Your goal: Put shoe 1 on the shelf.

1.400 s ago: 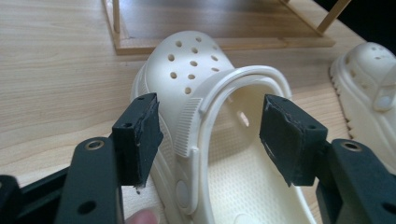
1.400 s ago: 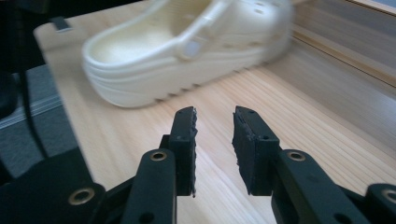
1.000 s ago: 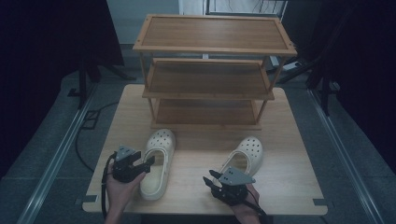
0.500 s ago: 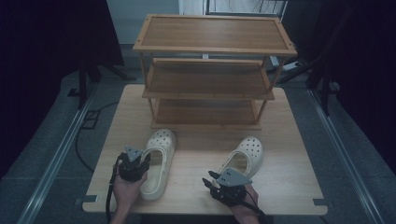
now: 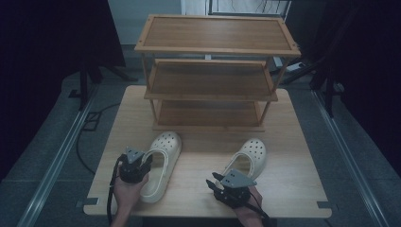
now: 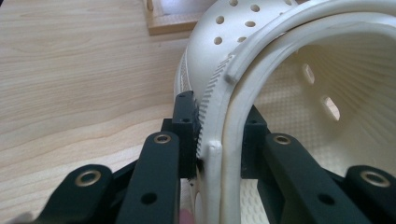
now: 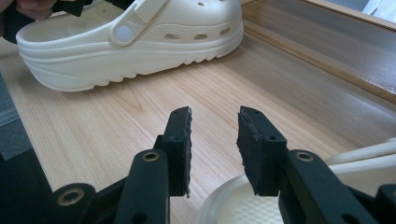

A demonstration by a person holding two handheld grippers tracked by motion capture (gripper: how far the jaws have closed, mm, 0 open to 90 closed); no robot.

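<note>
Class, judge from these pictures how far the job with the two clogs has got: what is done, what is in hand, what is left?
Done: nothing on the rack yet; both clogs sit on the table.
In hand: the left gripper has just been closing and now pinches the left clog by its side wall.
Left: the right gripper is open at the right clog; probably both go on a shelf.

Each hand carries a black two-jaw gripper. The left gripper (image 5: 142,163) and the right gripper (image 5: 218,185) both wear a grey three-cornered plate on top, and a black cable trails back from each along the forearm. Seen close, the jaws are flat black bars with ridged, toothed pads (image 7: 180,128) and round metal-rimmed screw holes along the links. The forearms look bare, though the dim high view leaves that uncertain.
</note>
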